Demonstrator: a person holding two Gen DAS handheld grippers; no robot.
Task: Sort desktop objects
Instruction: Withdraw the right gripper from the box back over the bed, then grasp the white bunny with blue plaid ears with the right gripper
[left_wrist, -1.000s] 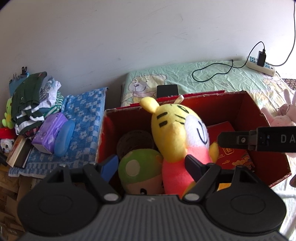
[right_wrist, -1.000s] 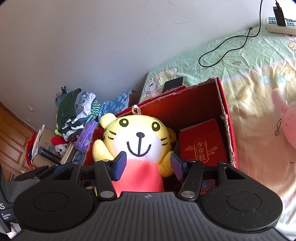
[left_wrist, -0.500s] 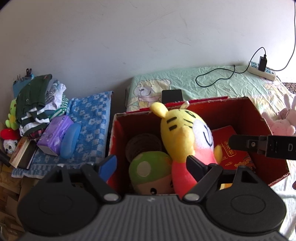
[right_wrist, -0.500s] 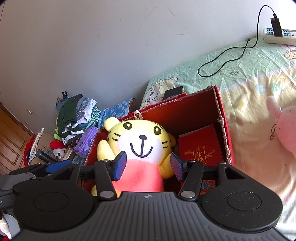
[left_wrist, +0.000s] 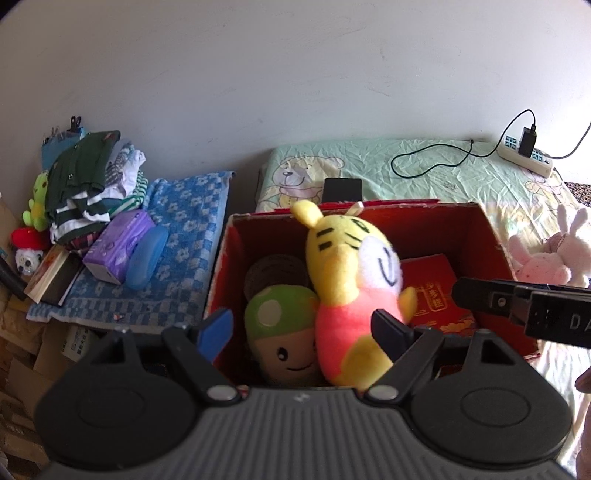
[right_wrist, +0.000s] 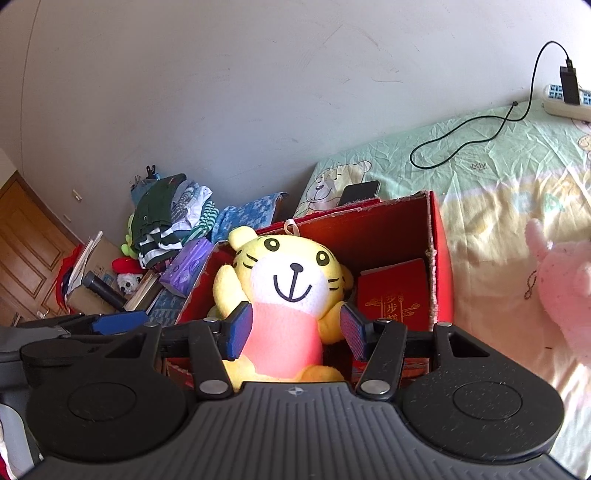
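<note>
A yellow tiger plush (right_wrist: 288, 291) with a pink body sits upright in a red cardboard box (right_wrist: 439, 258) on the bed. My right gripper (right_wrist: 295, 332) is open, its jaws on either side of the plush's pink body without squeezing it. In the left wrist view the tiger plush (left_wrist: 351, 288) leans beside a green mushroom plush (left_wrist: 284, 328) in the red box (left_wrist: 221, 266). My left gripper (left_wrist: 306, 332) is open and empty above the box's near side. A red booklet (right_wrist: 395, 295) lies in the box at the right.
A pink rabbit plush (left_wrist: 546, 251) lies on the bed right of the box. A black phone (left_wrist: 341, 189), a power strip (left_wrist: 524, 158) and a black cable lie behind it. At the left, a blue towel (left_wrist: 184, 221) holds a purple tissue pack, a blue case and folded clothes.
Both grippers have drawn back and upward from the box, so it looks smaller and further off. The tiger plush stays in the box. Jaws unchanged.
</note>
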